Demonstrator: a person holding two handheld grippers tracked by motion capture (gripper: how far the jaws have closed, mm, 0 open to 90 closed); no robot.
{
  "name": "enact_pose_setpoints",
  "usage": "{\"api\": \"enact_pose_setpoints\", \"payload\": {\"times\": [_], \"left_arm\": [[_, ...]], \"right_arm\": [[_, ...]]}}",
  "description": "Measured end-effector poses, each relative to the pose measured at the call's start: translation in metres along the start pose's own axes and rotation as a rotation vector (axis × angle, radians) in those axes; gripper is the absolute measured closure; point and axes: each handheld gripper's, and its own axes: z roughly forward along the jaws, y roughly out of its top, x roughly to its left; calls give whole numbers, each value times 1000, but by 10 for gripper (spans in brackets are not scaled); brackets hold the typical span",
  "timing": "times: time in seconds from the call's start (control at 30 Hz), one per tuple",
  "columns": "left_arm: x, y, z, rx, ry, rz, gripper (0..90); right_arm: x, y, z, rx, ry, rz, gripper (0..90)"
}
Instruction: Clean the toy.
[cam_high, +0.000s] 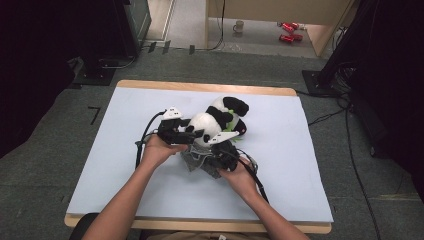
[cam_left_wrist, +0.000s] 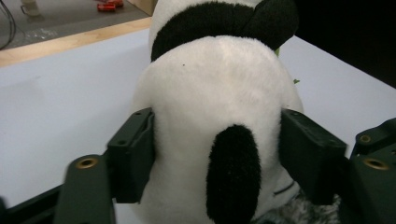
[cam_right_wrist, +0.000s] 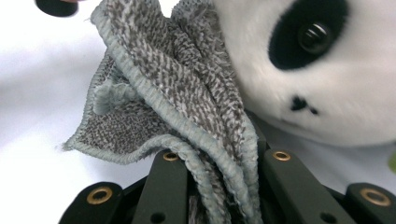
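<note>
A black-and-white panda plush (cam_high: 216, 116) lies in the middle of the pale blue table (cam_high: 125, 150). My left gripper (cam_high: 186, 134) comes at its head from the left. In the left gripper view the jaws stand wide on either side of the panda's head (cam_left_wrist: 219, 84), both pads press into the fur, and the left gripper (cam_left_wrist: 217, 135) holds it. My right gripper (cam_high: 223, 151) is just in front of the panda and is shut on a bunched grey cloth (cam_high: 197, 162). The folded grey cloth (cam_right_wrist: 163, 84) rises from the right gripper (cam_right_wrist: 223, 156), next to the panda's face (cam_right_wrist: 327, 93).
The table's wooden rim (cam_high: 200, 87) borders the pale surface, with open room left and right of the panda. On the floor beyond lie red cans (cam_high: 289, 31) and a mug (cam_high: 239, 26). Black stands and cables flank the table.
</note>
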Motion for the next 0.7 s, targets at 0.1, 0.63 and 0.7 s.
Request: {"api": "enact_pose_setpoints", "payload": {"times": [0.1,0.63,0.7], "left_arm": [[4,0,0,5,11,-19,444],[37,9,-35,-10,-9,-230,704],[44,8,-43,-10,-9,-242,705]], "right_arm": [[-2,0,-5,-5,0,1,783],[-44,5,-55,-134,-44,128,772],[-51,4,-60,-138,-61,141,772]]}}
